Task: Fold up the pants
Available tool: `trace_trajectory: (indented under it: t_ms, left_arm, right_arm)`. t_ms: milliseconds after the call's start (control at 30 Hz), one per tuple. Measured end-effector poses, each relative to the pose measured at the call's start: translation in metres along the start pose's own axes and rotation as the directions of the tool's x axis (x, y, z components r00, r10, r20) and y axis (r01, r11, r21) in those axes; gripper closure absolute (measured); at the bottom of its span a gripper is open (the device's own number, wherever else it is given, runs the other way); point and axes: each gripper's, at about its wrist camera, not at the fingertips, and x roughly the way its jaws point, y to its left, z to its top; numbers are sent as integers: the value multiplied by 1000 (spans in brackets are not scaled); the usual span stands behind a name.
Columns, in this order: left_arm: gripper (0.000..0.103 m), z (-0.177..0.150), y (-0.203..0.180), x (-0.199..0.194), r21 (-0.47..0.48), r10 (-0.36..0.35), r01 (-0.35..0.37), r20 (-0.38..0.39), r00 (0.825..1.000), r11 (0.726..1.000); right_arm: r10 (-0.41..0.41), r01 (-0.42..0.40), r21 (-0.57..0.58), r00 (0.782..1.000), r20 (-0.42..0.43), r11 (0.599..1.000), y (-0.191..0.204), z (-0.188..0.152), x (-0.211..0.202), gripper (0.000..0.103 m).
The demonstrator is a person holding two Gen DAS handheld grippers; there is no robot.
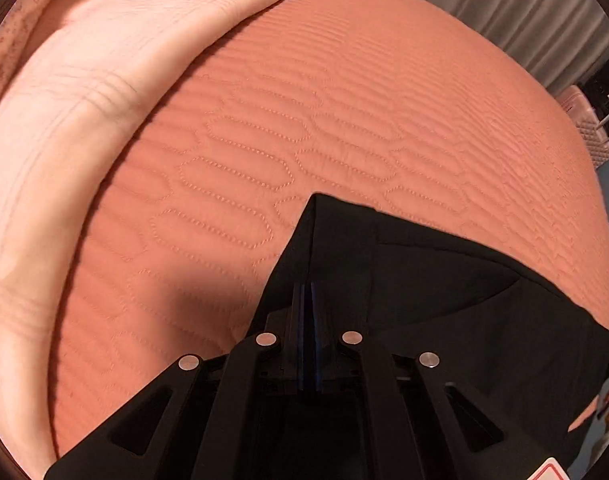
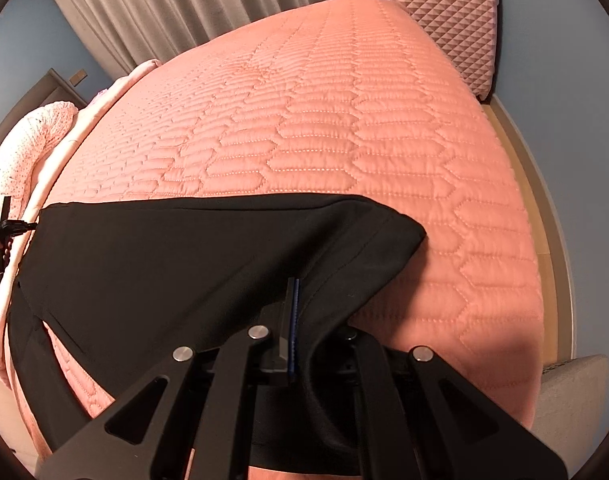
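Observation:
Black pants [image 2: 164, 264] are held stretched above a quilted salmon bed cover [image 2: 324, 120]. My right gripper [image 2: 293, 284] is shut on the pants near one end; the cloth drapes over its right finger. My left gripper [image 1: 307, 288] is shut on the other end of the pants [image 1: 424, 280], whose corner sticks up past the fingertips. In the right wrist view the left gripper [image 2: 8, 226] shows at the far left, at the pants' far edge. The pants sag between the two grippers.
A folded pale pink blanket [image 1: 84, 80] lies along the left side of the bed cover [image 1: 344, 100]. A pink hard-shell suitcase [image 2: 448, 12] stands beyond the bed's far corner. Grey curtains [image 2: 184, 0] hang behind. A wooden floor strip [image 2: 544, 200] runs along the bed's right.

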Motion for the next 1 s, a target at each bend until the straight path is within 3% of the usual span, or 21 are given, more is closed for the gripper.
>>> trace_trajectory:
  t_ms: [67, 100, 167, 200, 267, 333, 433, 500, 533, 567, 667, 700, 733, 800, 833, 867, 933, 967, 1000]
  left_arm:
    - [96, 4, 8, -1, -13, -83, 83, 6, 997, 996]
    - [76, 5, 14, 0, -34, -130, 130, -5, 991, 991]
    - [9, 5, 22, 0, -82, -228, 227, -9, 974, 970]
    - [5, 4, 22, -2, -70, -217, 215, -7, 976, 974]
    - [5, 0, 19, -3, -13, -160, 160, -8, 987, 987]
    - [5, -2, 20, 0, -4, -151, 151, -31, 988, 988]
    - [5, 0, 26, 2, -26, -197, 196, -37, 980, 980]
    - [5, -4, 18, 6, 6, -290, 291, -86, 953, 957]
    - [5, -6, 11, 9, 6, -383, 387, -126, 915, 922]
    - [5, -10, 6, 13, 1, -420, 426, -160, 893, 905]
    - [5, -15, 2, 22, 27, -433, 444, -179, 884, 896]
    - [5, -14, 7, 23, -4, -464, 472, -180, 867, 882]
    - [5, -10, 15, 22, -54, -508, 507, -170, 844, 860]
    - [5, -5, 41, 23, -182, -613, 591, -100, 784, 786]
    - [5, -5, 44, 22, -189, -632, 611, -75, 772, 769]
    - [5, -7, 43, 21, -166, -631, 615, -65, 773, 771]
    - [6, -15, 31, 16, -97, -595, 589, -63, 801, 803]
    - [6, -17, 27, 13, -86, -607, 602, -60, 792, 794]
    - [14, -19, 22, 10, -78, -637, 632, -63, 768, 771]
  right_arm:
    - [-3, 3, -6, 1000, -2, 1000, 1, 2, 1, 100]
    - [-4, 4, -6, 1000, -1, 1000, 1, 2, 1, 100]
    - [-2, 2, -6, 1000, 4, 1000, 0, 1, 0, 100]
    - [-2, 2, -6, 1000, 7, 1000, -1, 0, 0, 100]
    - [-4, 4, -8, 1000, 10, 1000, 0, 0, 0, 100]
    - [-5, 5, -5, 1000, 18, 1000, 0, 0, 1, 100]
    - [-14, 14, -7, 1000, 24, 1000, 1, 0, 1, 100]
    - [-17, 17, -5, 999, 30, 1000, 1, 0, 1, 100]
    - [-19, 19, -4, 999, 33, 1000, 1, 0, 1, 100]
    - [-21, 21, -2, 999, 37, 1000, 2, 0, 1, 100]
    - [-19, 18, 9, 999, 50, 1000, 1, -1, 1, 100]
    - [-16, 15, 14, 998, 54, 1000, 1, -1, 2, 100]
    - [-14, 13, 17, 998, 57, 1000, 1, -1, 2, 100]
    - [-13, 12, 18, 998, 59, 1000, 1, 0, 2, 100]
    - [-13, 12, 18, 998, 59, 1000, 1, 0, 3, 100]
    - [-13, 12, 17, 998, 58, 1000, 1, 0, 3, 99]
    - [-12, 11, 16, 998, 57, 1000, 1, 0, 3, 99]
    - [-11, 10, 14, 998, 58, 1000, 1, 0, 3, 99]
    - [-12, 12, 11, 998, 58, 1000, 1, 0, 3, 99]
